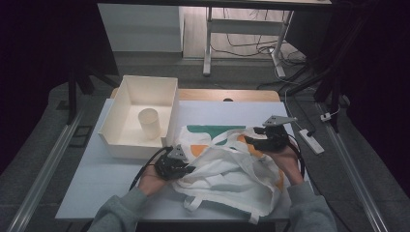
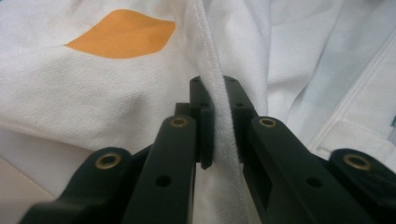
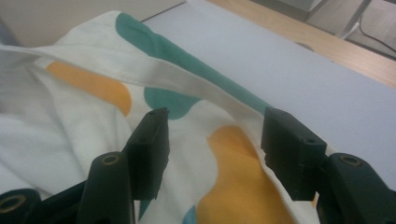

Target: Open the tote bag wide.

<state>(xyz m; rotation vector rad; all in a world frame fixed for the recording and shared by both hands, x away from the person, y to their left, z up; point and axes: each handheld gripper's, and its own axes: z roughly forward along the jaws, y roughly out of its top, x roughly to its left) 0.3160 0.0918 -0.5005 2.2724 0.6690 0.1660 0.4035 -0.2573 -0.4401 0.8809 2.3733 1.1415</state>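
On the tabletop (image 1: 96,183) lay a crumpled white bag (image 1: 232,169) with orange and green patches, just beside a box (image 1: 126,96) holding a cup (image 1: 150,123). At the bag's left edge, the left tongs (image 2: 219,119) were clamped on a stitched hem. At its right edge, the right tongs (image 3: 212,140) stood apart over an orange patch, gripping nothing.

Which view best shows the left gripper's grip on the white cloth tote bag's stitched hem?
The left gripper view: the left gripper is shut on the stitched hem, close up. The high view shows that gripper at the white cloth tote bag, small. The right gripper view shows printed cloth.
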